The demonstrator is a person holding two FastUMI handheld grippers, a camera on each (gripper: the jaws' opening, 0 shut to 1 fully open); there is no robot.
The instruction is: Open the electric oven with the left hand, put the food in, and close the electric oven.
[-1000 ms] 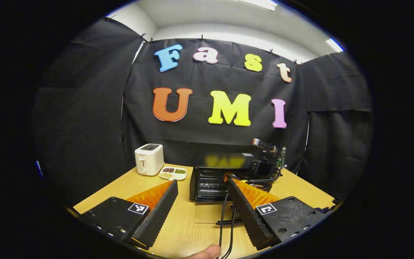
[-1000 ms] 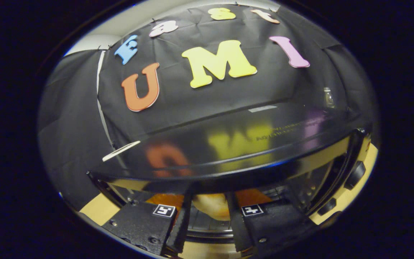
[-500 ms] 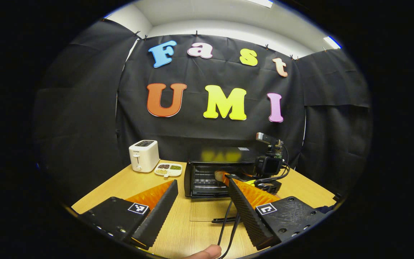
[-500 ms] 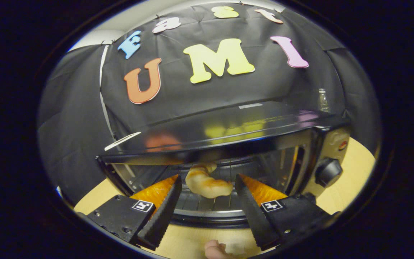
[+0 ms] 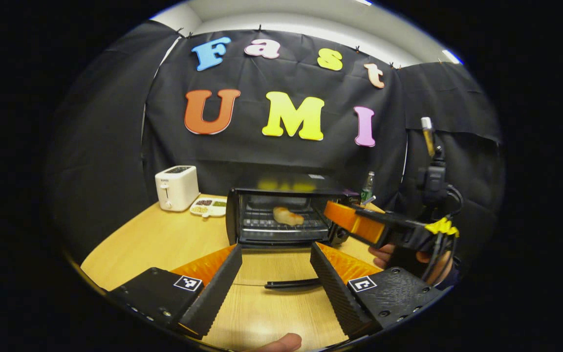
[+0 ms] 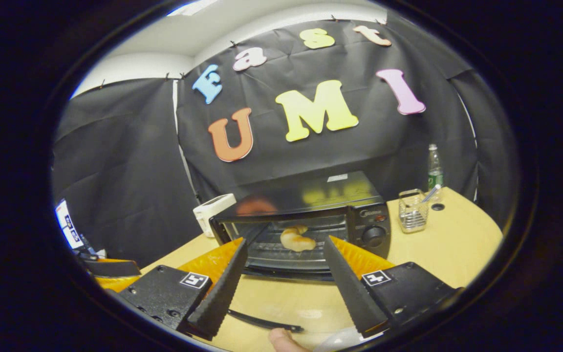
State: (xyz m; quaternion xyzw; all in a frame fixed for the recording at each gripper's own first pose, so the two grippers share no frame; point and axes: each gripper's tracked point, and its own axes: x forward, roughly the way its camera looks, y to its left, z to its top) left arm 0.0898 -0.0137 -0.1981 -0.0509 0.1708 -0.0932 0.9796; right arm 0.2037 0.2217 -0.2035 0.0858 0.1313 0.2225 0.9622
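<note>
- Two of the three steps look done: the oven (image 5: 281, 215) stands open on the table (image 5: 164, 244), and the food, a small croissant (image 5: 287, 215), lies on the rack inside.
- One step is left, by my reading: closing the oven. The door (image 5: 281, 274) lies flat on the tabletop in front of the oven (its glass lets the wood show through), with the dark handle (image 5: 292, 283) at its near edge.
- Left gripper (image 5: 274, 281): fingers spread wide and holding nothing, hovering just above the lowered door with the handle between them.
- Right gripper (image 6: 284, 286): fingers also spread and empty, clear of the oven mouth, with the croissant (image 6: 297, 240) apart from them on the rack. In the left gripper view it sits off to the right, held by a hand (image 5: 389, 254).
- Off to the side and not part of the job: a toaster (image 5: 177, 187) and a small dish (image 5: 208, 207) left of the oven, a bottle (image 6: 434, 168) and a wire basket (image 6: 412, 210) on its right.
</note>
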